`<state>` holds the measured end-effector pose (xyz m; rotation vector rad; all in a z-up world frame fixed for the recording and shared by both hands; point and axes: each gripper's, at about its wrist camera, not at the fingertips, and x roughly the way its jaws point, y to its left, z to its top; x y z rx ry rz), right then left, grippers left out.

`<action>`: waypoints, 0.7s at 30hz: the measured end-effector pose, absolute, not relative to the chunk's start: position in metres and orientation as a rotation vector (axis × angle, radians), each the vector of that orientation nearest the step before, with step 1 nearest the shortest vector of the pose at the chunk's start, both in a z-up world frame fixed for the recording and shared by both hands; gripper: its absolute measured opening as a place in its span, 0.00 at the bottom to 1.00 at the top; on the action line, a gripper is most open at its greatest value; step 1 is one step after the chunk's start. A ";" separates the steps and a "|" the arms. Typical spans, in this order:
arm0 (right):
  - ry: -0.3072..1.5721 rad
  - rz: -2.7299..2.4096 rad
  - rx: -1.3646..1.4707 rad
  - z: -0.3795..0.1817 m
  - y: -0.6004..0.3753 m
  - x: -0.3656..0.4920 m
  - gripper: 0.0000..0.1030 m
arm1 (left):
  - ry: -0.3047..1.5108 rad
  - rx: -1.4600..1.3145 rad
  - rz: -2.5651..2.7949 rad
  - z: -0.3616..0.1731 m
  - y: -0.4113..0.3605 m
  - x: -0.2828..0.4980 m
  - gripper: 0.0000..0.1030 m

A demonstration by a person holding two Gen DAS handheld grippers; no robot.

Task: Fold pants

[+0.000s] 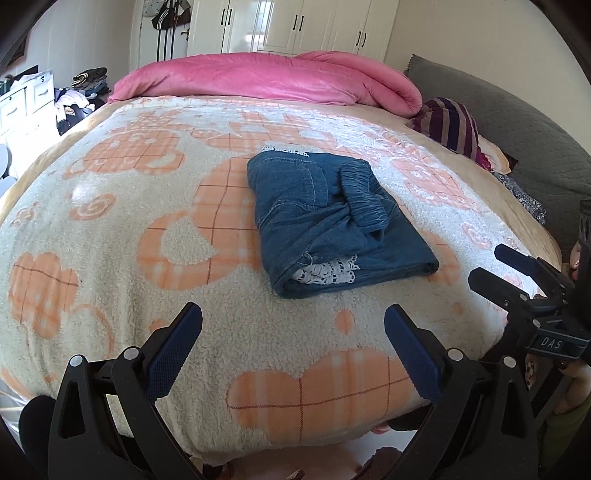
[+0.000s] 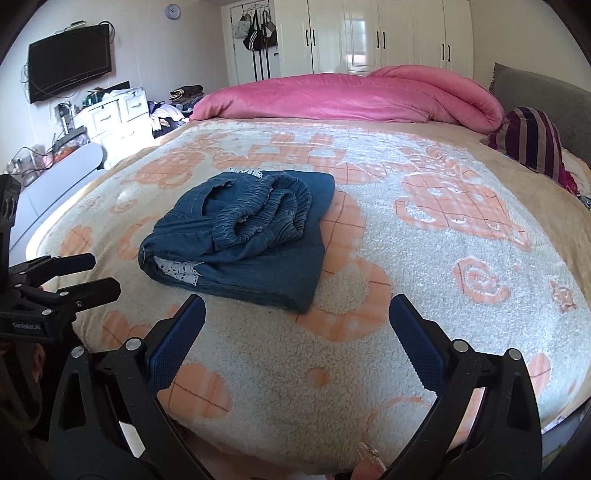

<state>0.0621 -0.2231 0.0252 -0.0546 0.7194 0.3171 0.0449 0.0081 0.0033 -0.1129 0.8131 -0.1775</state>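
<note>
Blue denim pants [image 1: 332, 218] lie folded in a compact bundle on the bed blanket [image 1: 110, 221], elastic waistband on top and white lace trim showing at the near edge. They also show in the right wrist view [image 2: 247, 232]. My left gripper [image 1: 293, 317] is open and empty, held over the blanket just short of the pants. My right gripper [image 2: 297, 308] is open and empty, also just short of the pants. The right gripper shows at the right edge of the left wrist view [image 1: 487, 264], open. The left gripper shows at the left edge of the right wrist view [image 2: 99, 273], open.
A rolled pink duvet [image 1: 266, 77] lies across the far end of the bed. A striped pillow [image 1: 450, 123] and grey headboard [image 1: 524, 129] are at the right. A white dresser [image 2: 110, 118], wall TV [image 2: 70, 68] and clothes pile stand left of the bed. Wardrobes [image 2: 388, 33] line the far wall.
</note>
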 end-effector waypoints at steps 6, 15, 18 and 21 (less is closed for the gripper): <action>0.727 0.318 -0.052 0.022 -0.224 0.063 0.91 | 0.819 -0.111 -0.178 0.002 0.007 0.046 0.96; 0.730 0.318 -0.049 0.022 -0.224 0.064 0.91 | 0.822 -0.106 -0.171 0.002 0.007 0.047 0.96; 0.732 0.316 -0.049 0.021 -0.224 0.064 0.91 | 0.824 -0.107 -0.171 0.001 0.007 0.047 0.96; 0.735 0.315 -0.049 0.021 -0.224 0.064 0.91 | 0.826 -0.104 -0.166 0.001 0.007 0.047 0.96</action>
